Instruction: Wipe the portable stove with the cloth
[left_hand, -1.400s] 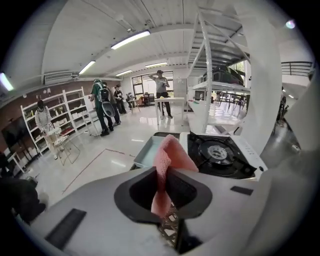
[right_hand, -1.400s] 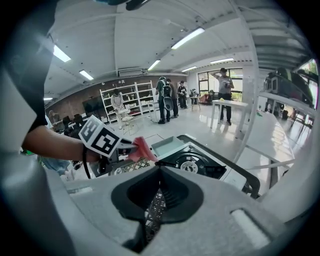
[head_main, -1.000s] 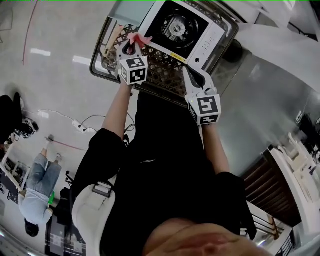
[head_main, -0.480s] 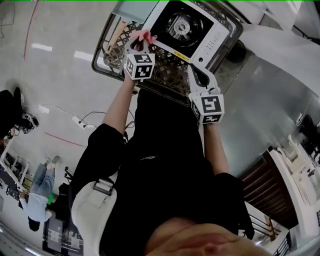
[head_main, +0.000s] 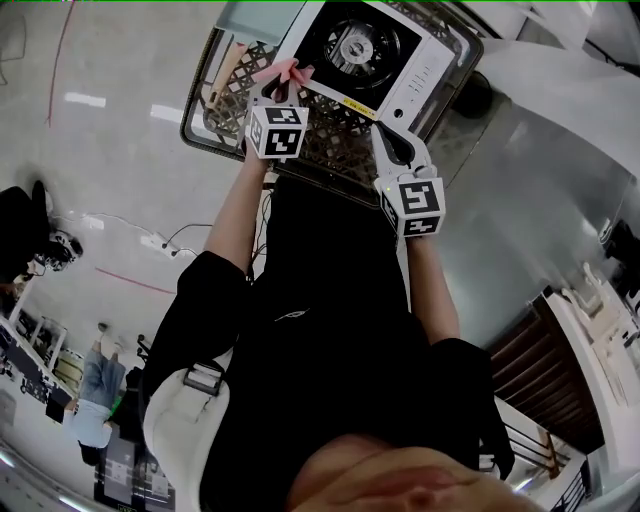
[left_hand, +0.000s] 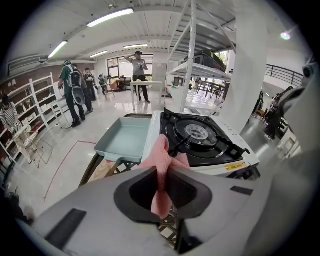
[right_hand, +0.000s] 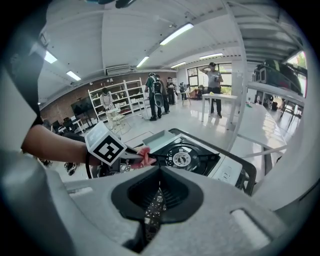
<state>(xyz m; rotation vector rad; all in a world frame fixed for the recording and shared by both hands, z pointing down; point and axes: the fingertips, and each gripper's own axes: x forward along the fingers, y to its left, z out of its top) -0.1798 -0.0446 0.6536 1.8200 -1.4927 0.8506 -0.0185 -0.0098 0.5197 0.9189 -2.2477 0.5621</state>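
My left gripper (head_main: 281, 92) pinches the cloth (left_hand: 161, 150) just over the stove's (left_hand: 216, 159) near left corner. I'd lower it until the loose fold lies flat on the black top, then sweep right around the burner (left_hand: 199, 131) with light pressure. My right gripper (right_hand: 159, 181), closed and empty, could steady the near right edge.

From my remote seat I see strip lights (left_hand: 110, 16) on a white ceiling, a glossy pale floor (left_hand: 60, 150), white shelving (right_hand: 125, 94) against a brick wall (right_hand: 61, 107), and people (left_hand: 75, 95) standing near far windows (left_hand: 117, 65).
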